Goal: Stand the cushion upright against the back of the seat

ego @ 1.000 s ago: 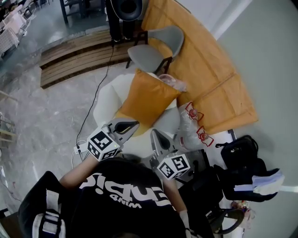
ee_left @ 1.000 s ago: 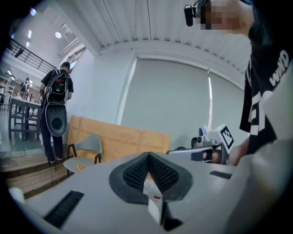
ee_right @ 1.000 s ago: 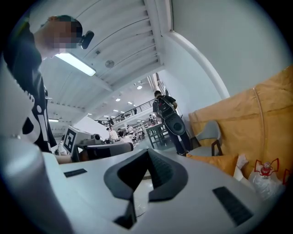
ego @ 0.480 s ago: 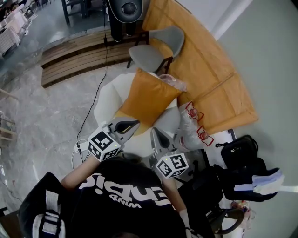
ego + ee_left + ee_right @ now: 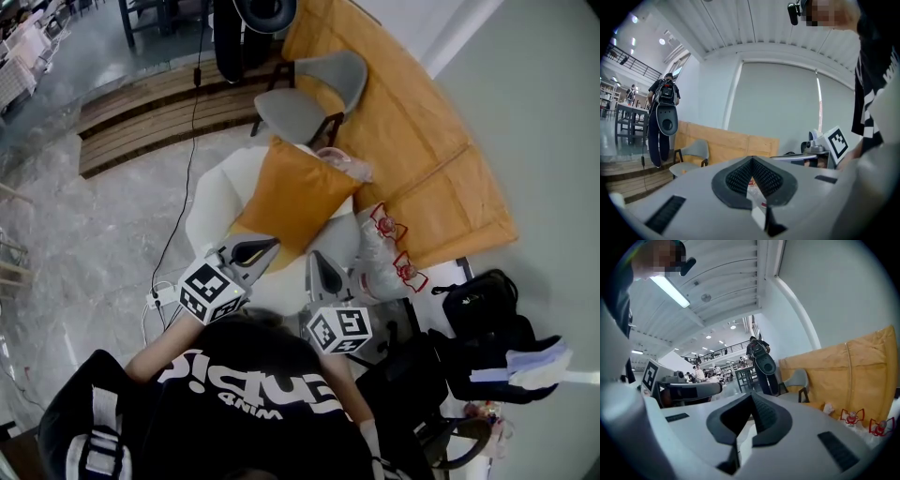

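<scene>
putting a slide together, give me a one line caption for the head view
Left tool and right tool, both shut and empty, point at an orange cushion on a white armchair

A white seat (image 5: 211, 202) stands on the grey marble floor (image 5: 94, 225). An orange cushion (image 5: 295, 197) lies across the seat, one corner pointing to 12 o'clock. At 12 o'clock from the seat a grey chair (image 5: 300, 98) stands on the floor, and a wooden step (image 5: 150, 122) lies at 11. A black cable (image 5: 183, 187) runs down the floor at 9 o'clock to a white power strip (image 5: 161, 298) at 8. White bags (image 5: 380, 253) sit at 4 o'clock.
</scene>
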